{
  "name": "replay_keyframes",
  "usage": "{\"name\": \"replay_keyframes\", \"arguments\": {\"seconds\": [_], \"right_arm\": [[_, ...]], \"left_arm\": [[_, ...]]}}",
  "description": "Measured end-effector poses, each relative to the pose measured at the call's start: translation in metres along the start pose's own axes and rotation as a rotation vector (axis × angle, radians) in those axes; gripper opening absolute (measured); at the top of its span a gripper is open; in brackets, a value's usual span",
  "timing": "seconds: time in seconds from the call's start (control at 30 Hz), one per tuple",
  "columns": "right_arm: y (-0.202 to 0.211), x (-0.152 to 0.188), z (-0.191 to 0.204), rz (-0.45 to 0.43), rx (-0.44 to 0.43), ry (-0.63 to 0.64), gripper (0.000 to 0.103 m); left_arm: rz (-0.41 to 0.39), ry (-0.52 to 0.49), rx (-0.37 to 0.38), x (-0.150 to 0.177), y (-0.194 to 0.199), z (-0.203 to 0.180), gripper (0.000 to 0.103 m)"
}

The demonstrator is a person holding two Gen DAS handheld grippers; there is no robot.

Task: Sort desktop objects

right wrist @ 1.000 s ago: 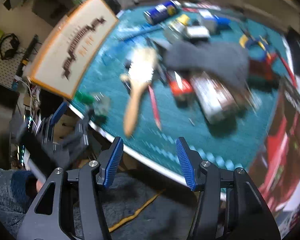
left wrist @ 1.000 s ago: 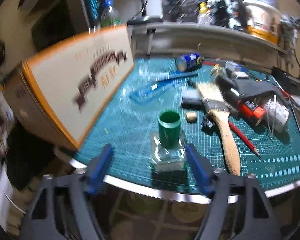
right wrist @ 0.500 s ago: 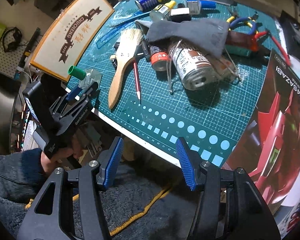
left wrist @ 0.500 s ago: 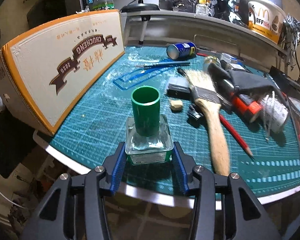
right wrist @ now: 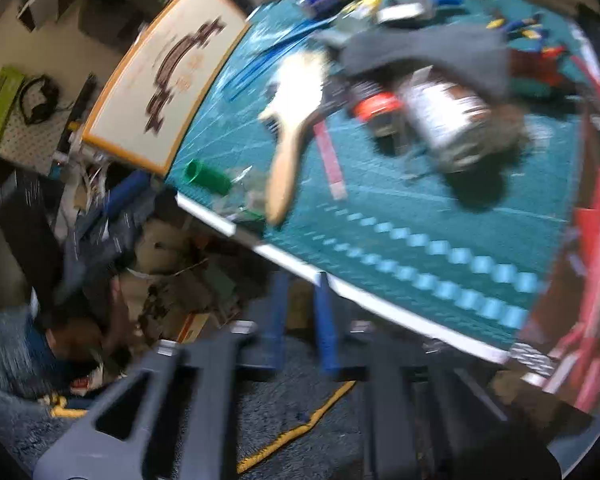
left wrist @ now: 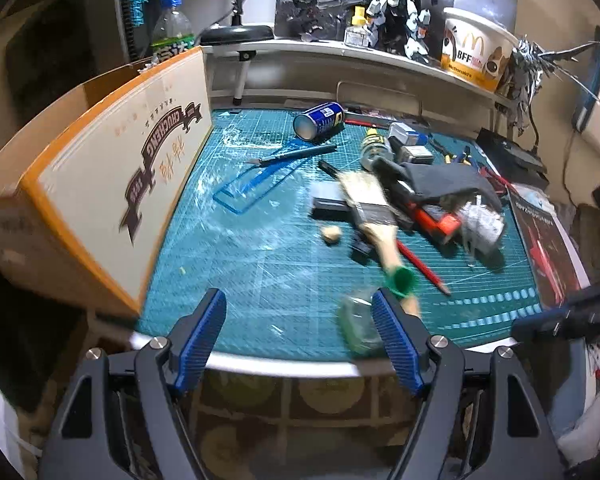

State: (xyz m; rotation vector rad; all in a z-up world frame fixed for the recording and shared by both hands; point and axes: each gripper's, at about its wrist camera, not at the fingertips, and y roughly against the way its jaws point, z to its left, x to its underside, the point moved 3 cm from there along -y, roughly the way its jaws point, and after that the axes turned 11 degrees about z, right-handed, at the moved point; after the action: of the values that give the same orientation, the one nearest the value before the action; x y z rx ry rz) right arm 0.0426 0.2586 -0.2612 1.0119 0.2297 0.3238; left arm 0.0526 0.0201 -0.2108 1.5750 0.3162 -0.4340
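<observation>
A small glass bottle with a green cap [left wrist: 380,304] lies tipped over at the front edge of the teal cutting mat [left wrist: 260,256], blurred, beside my left gripper's right finger [left wrist: 396,340]. My left gripper [left wrist: 300,336] is open and empty over the mat's front edge. The bottle also shows in the right wrist view [right wrist: 220,184], lying on its side next to the wooden brush handle [right wrist: 288,160]. My right gripper [right wrist: 300,320] is below the desk edge with its jaws close together, nothing between them; the view is blurred.
An orange-edged cardboard box [left wrist: 112,184] stands along the mat's left side. A paintbrush [left wrist: 372,208], red pencil [left wrist: 420,264], blue ruler [left wrist: 256,188], craft knife [left wrist: 296,156], blue can [left wrist: 318,120], grey cloth [left wrist: 444,180] and spray cans crowd the right half. A shelf holds models and a paper bucket [left wrist: 476,56].
My left gripper let go of the green-capped bottle and opened wide; the bottle tipped over to the right. My right gripper's jaws closed in and the view swung.
</observation>
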Motion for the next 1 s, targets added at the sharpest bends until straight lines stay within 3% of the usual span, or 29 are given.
{"name": "replay_keyframes", "arguments": {"seconds": [0.03,0.1,0.17,0.23,0.53,0.6,0.9,1.0], "right_arm": [[-0.013,-0.007,0.003,0.014,-0.013,-0.003,0.007],[-0.032,-0.018,0.01,0.033,-0.026,-0.006,0.004],[-0.047,-0.028,0.014,0.041,-0.03,-0.016,0.004],[-0.053,-0.033,0.016,0.039,-0.029,-0.03,0.004],[-0.069,-0.055,0.017,0.037,-0.016,-0.076,0.004],[-0.072,-0.062,0.019,0.049,-0.001,-0.057,0.004],[-0.085,-0.097,0.028,0.1,0.045,0.027,0.004],[-0.088,-0.109,0.031,0.122,0.073,0.046,0.004]], "left_arm": [[0.01,-0.023,0.012,-0.005,-0.006,0.005,0.074],[0.047,-0.085,0.065,-0.015,-0.025,0.009,0.054],[0.111,-0.156,0.118,-0.02,-0.04,0.005,0.017],[0.158,-0.246,0.151,-0.022,-0.052,0.0,0.007],[0.236,-0.426,0.306,-0.01,-0.062,-0.014,0.006],[0.233,-0.448,0.309,-0.008,-0.061,-0.016,0.005],[0.273,-0.466,0.331,0.001,-0.057,-0.015,0.003],[0.268,-0.378,0.312,-0.006,-0.056,-0.003,0.003]]}}
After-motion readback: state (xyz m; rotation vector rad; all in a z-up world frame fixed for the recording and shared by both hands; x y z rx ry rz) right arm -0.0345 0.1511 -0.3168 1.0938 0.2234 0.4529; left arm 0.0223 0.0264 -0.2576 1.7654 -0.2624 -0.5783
